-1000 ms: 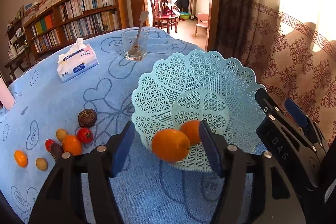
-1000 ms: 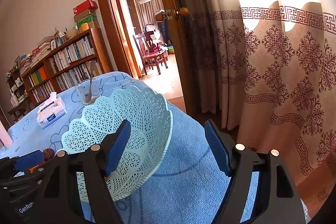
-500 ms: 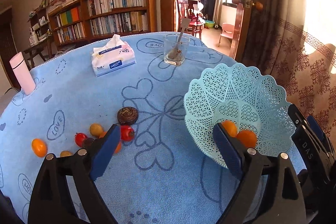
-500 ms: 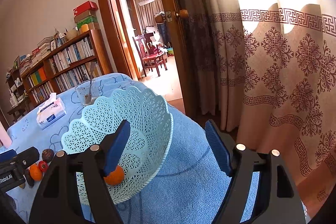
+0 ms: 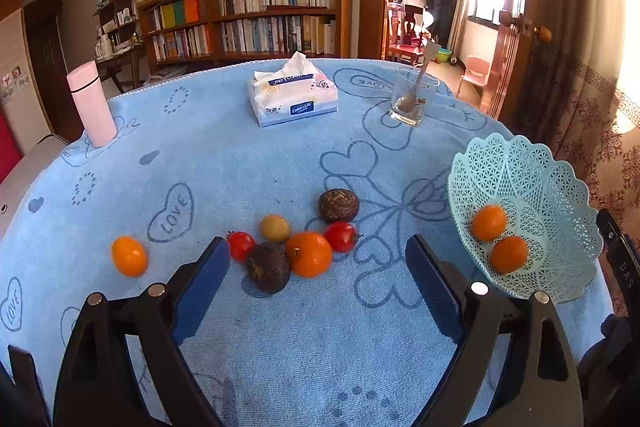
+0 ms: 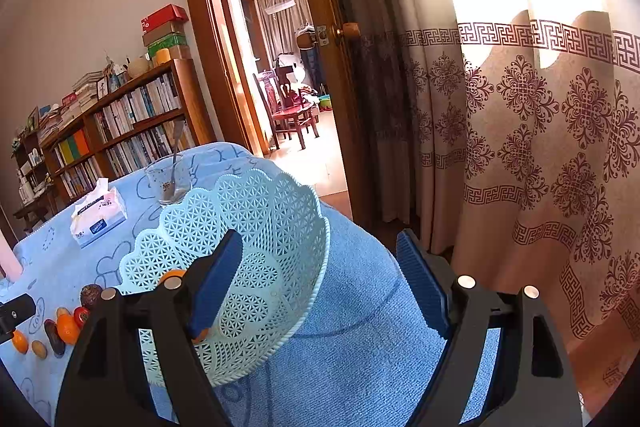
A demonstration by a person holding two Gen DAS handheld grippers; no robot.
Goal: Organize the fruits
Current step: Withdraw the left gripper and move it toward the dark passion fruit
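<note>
Left gripper [image 5: 318,291] of ours hangs spread and empty over the loose fruit on the worktop [image 5: 240,167], facing the large orange [image 5: 309,254] and a dark fruit [image 5: 268,267]. Two oranges sit in the basket [image 5: 560,187]. Our right gripper [image 6: 320,283], jaws just widening, straddles the basket rim without pinching. We judge the next pickup starts: descend, centre, close.

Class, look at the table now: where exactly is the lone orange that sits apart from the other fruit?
In the left wrist view the lone orange lies on the blue tablecloth, left of the fruit cluster.
</note>
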